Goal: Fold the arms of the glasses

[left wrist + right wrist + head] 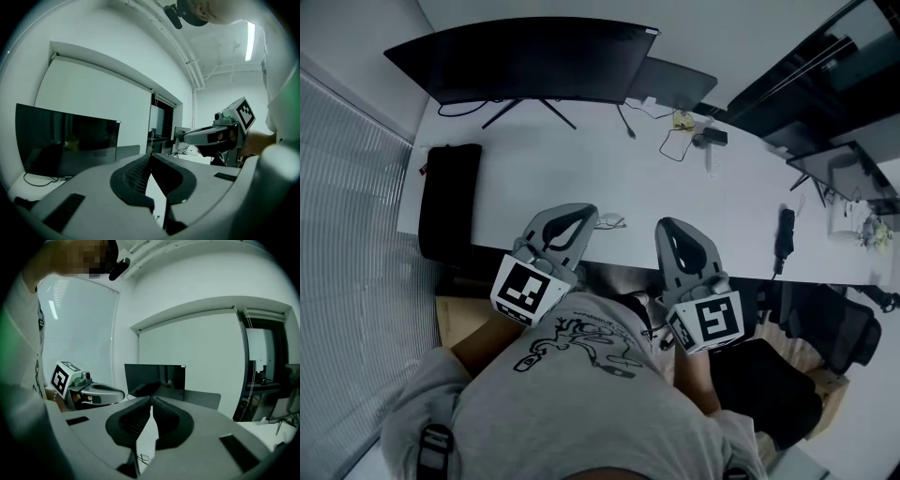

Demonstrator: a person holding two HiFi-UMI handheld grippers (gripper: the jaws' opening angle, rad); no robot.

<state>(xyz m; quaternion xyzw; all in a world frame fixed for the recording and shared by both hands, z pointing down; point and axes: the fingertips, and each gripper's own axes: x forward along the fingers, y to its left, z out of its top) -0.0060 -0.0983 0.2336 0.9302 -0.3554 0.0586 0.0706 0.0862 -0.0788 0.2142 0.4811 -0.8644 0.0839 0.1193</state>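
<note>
A long white bench (581, 169) runs across the room. Slatted blinds (342, 216) cover the window on the left, and dark glazed partitions stand on the far right. At the far left of the bench stands a wide curved monitor (525, 61) with a dark screen. A second, smaller screen (675, 82) is just to its right and partly behind it. A flat black bag (450, 202) lies at the left end of the bench. Loose cables (675, 141) trail over the far middle, and a slim black object (785, 234) rests toward the right end. A dark chair (830, 323) sits off the near right corner. A large white panel (93, 108) fills the far wall behind the monitor, and a strip light (251, 40) glows on the ceiling.

The glasses (609, 222) lie on the bench close to its near edge, between the two claws and just beside the tip of the left one. They are too small to tell how their arms sit.

The left claw (586, 214) is held over the near edge. Its jaws are pressed together with nothing between them. The right claw (664, 225) is beside it to the right, tips also together and empty. Neither touches the glasses. Both point out across the bench toward the monitor.
</note>
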